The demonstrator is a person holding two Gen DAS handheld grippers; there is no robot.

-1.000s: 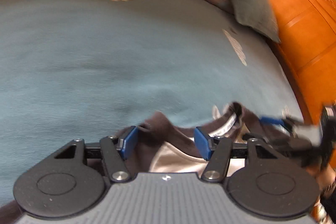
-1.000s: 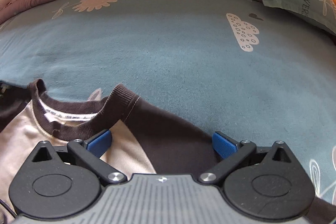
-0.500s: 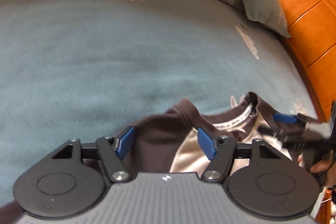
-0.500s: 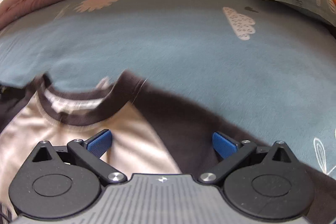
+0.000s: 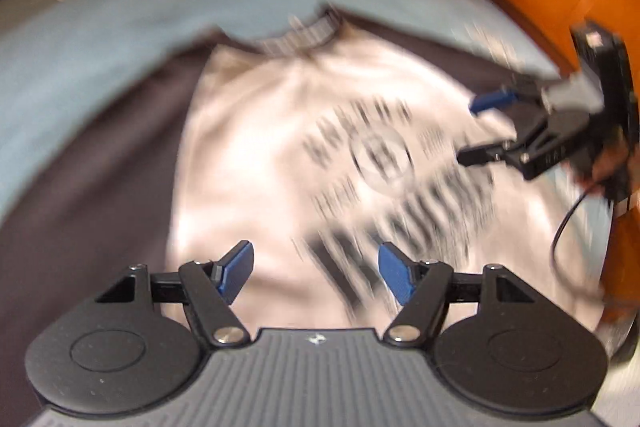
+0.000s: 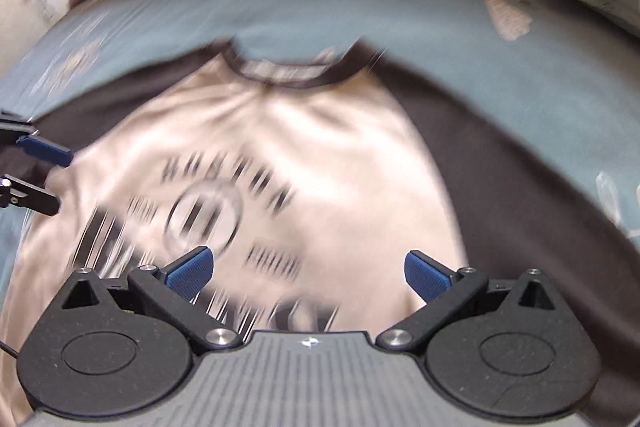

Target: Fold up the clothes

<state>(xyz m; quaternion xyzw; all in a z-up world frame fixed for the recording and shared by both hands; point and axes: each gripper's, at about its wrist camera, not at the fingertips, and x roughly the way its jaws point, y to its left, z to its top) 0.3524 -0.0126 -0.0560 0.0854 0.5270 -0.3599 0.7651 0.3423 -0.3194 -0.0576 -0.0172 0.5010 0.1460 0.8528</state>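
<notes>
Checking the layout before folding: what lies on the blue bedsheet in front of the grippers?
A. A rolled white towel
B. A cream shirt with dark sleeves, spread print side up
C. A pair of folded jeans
B: the shirt lies spread, collar away, print showing, on the bedsheet.

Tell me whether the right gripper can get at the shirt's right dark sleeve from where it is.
Probably yes. The right gripper is open and empty above the shirt, and the dark sleeve lies flat and uncovered on the blue bedsheet just beside it, with nothing between.
</notes>
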